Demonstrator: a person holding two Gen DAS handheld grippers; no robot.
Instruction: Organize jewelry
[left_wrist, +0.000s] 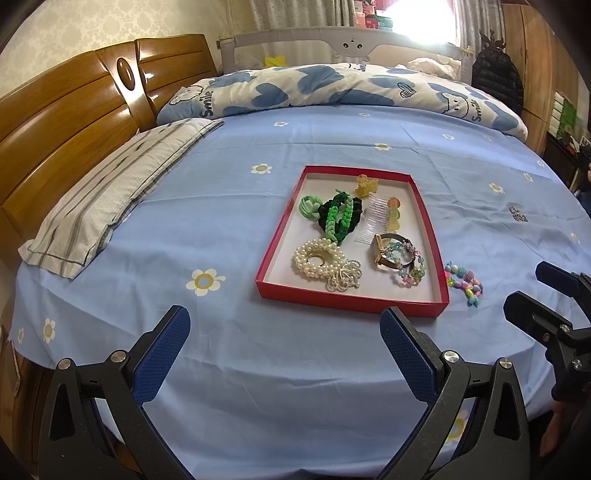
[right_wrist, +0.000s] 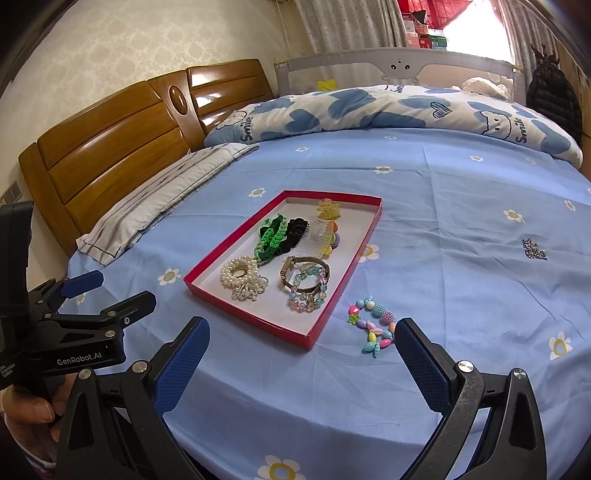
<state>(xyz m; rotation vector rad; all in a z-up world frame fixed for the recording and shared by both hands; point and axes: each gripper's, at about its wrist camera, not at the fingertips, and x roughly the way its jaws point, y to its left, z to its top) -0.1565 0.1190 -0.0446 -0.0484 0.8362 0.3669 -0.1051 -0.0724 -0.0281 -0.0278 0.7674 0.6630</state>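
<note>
A red tray (left_wrist: 437, 236) sits on the blue bedsheet (left_wrist: 258, 369), already holding a pearl bracelet (left_wrist: 318, 261), a watch (left_wrist: 384, 251), green braided ties (left_wrist: 338, 218) and a comb (left_wrist: 375, 219). A colourful bead bracelet (right_wrist: 371, 325) lies on the sheet just beside the tray's near right corner, and a small sparkly piece (right_wrist: 533, 249) lies well apart to the right. Both the left gripper (left_wrist: 284, 350) and the right gripper (right_wrist: 301, 358) hover with fingers spread wide, holding nothing. The bead bracelet is probably light and floppy (beads on a cord, likely slippery), so pinching across one side of the loop seems safest, since the soft sheet may bunch underneath.
</note>
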